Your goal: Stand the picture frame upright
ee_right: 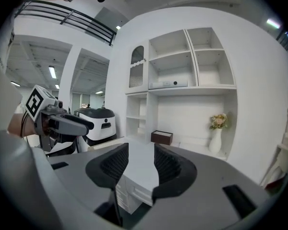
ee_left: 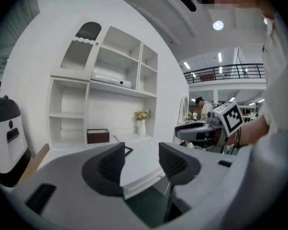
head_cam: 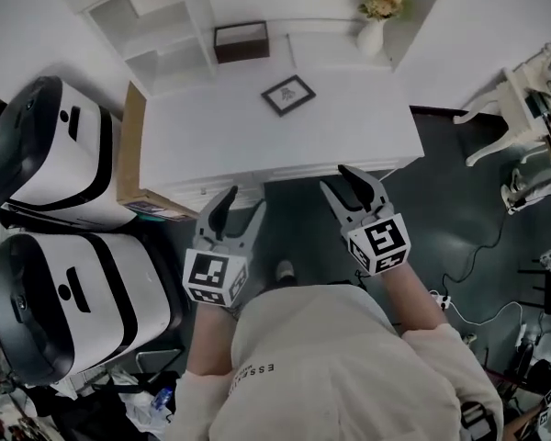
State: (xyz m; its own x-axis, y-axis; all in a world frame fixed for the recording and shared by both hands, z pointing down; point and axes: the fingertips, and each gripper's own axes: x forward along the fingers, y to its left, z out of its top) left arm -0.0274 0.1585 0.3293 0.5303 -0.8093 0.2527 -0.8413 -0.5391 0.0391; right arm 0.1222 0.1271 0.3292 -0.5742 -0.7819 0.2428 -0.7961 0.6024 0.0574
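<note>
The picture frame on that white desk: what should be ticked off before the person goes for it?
1. Small dark rectangular picture frame in plain view, lying flat on the white desk: ok.
2. Left hand-held gripper jaws apart, nothing between them: ok.
3. Right hand-held gripper jaws apart, nothing between them: ok.
4. Room around the frame: ok; the dark brown box and the white vase of flowers stand apart at the back.
5. Grippers at the frame: not ok; both hang by the desk's front edge, far from it.
6. Prop on the frame's back: cannot tell.
</note>
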